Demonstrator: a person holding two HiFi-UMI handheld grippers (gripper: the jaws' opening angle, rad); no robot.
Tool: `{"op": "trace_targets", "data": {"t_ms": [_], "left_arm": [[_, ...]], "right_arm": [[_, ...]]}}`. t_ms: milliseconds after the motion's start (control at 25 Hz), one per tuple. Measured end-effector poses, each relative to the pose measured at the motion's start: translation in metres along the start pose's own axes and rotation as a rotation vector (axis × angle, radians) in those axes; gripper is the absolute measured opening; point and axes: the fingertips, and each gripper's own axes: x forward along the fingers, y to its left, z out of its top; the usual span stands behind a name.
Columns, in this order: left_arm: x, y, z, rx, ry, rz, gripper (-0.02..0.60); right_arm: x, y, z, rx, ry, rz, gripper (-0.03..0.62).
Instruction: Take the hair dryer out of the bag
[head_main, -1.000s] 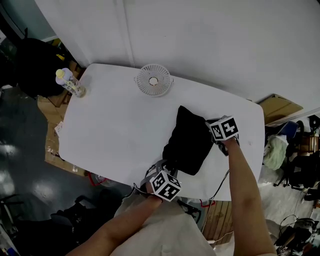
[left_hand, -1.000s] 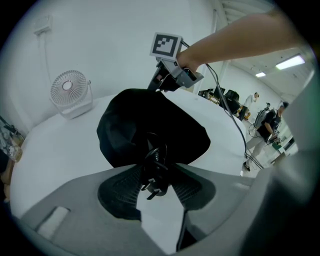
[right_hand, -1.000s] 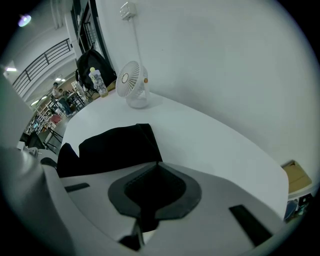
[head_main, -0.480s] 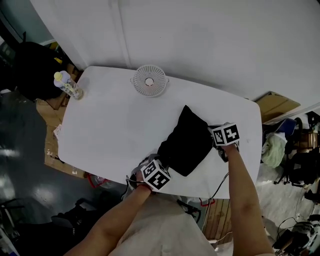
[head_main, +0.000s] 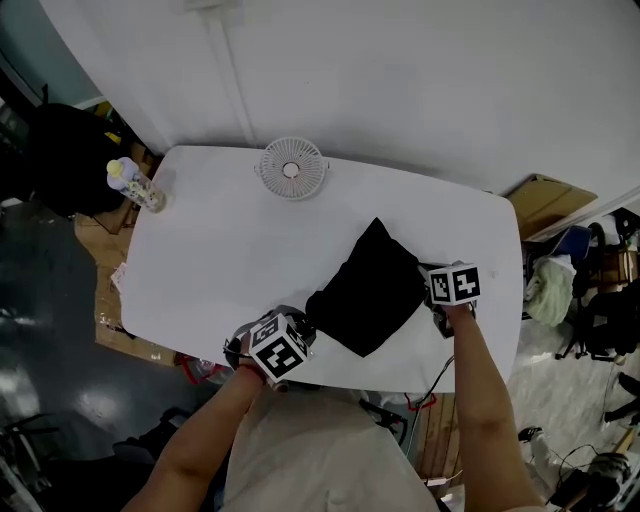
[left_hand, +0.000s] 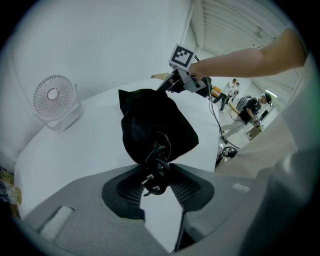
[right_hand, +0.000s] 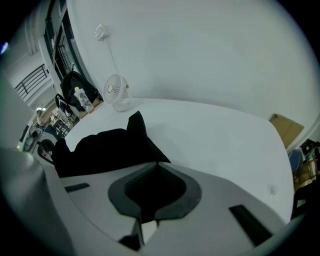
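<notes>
Pulling on the cord is where we judge this step to be. The left tool (left_hand: 157, 172) has just been closing and sits about half shut, pads on the coiled power cord (left_hand: 159, 159). The plug (left_hand: 151, 188) hangs behind the pads, toward the tool body.

The black bag (left_hand: 155, 125) lies straight ahead of the left tool, its mouth touching the tool's tips, and the cord runs from the pads into that mouth. No hair dryer body shows in any view. We take it to be inside the bag, not out yet.

The right tool (right_hand: 152, 165) is fully shut, and the bag's far corner looks pinched at its tips. The rest of the bag spreads ahead and to the left of that tool.

Key relation: the bag lies between the two tools, long axis roughly tip to tip, with the mouth at the left tool and the closed end at the right. The left hand is nearer the opening, so we'd expect the left to draw back along that axis while the right anchors the fabric. Risk: the cord slips out of the pads, or the bag drags along instead of the dryer coming free.

Count on the desk (head_main: 220, 250):
- one bag
- one cord with one plug
- one small white fan (head_main: 291, 168), well beyond the left tool
- one bottle (head_main: 135, 183) at the far left corner
- two tools
</notes>
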Motion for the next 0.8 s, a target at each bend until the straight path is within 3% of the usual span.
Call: {"op": "trace_targets", "data": {"t_ms": [240, 360, 400, 440, 480, 640, 800], "left_arm": [[-0.018, -0.008, -0.027, 0.037, 0.029, -0.029, 0.147], [-0.024, -0.012, -0.034, 0.043, 0.034, -0.031, 0.149], [-0.025, -0.013, -0.034, 0.044, 0.035, -0.031, 0.149], [-0.026, -0.013, -0.034, 0.044, 0.034, -0.031, 0.149], [-0.027, -0.013, -0.033, 0.044, 0.033, -0.029, 0.149], [-0.028, -0.015, -0.031, 0.046, 0.031, -0.022, 0.149], [-0.029, -0.015, -0.032, 0.047, 0.03, -0.019, 0.149]], "right_arm": [[-0.001, -0.003, -0.007, 0.026, 0.007, -0.034, 0.02], [0.002, 0.009, -0.005, -0.015, -0.007, 0.012, 0.023], [0.002, 0.014, -0.002, -0.02, -0.014, 0.043, 0.07], [0.002, 0.02, 0.001, -0.016, -0.023, 0.084, 0.191], [0.0, 0.026, 0.006, -0.009, -0.035, 0.126, 0.241], [-0.011, 0.052, 0.033, -0.096, -0.075, 0.23, 0.262], [-0.017, 0.12, 0.047, -0.358, -0.034, 0.442, 0.262]]}}
